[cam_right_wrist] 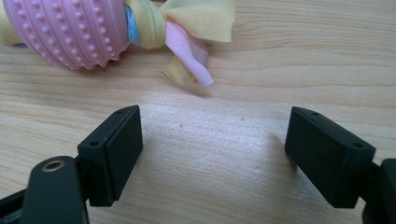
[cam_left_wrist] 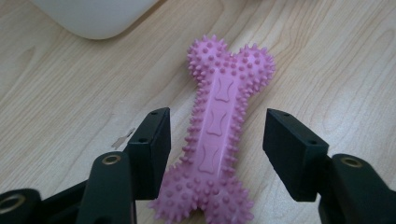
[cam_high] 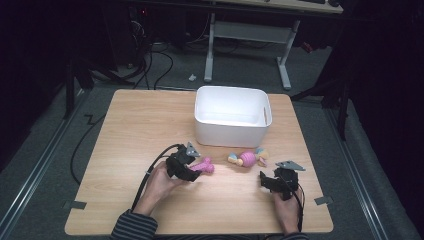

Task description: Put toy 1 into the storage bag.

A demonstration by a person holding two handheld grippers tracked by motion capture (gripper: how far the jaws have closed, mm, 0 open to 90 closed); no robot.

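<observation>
Grasp step: left claw [cam_left_wrist: 217, 140] spread astride pink bone [cam_left_wrist: 219, 135] lying on bench [cam_high: 150, 125] near white bin [cam_high: 232, 117], pads not pressing; next, pinch and lift; right claw [cam_right_wrist: 212, 149] spread, empty.

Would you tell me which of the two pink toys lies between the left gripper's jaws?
The spiky pink bone, not the pink ball with cloth tails.

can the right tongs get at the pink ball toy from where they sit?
Probably yes. The right tongs stand open over bare table, and the pink ball toy lies just ahead with nothing between.
</observation>
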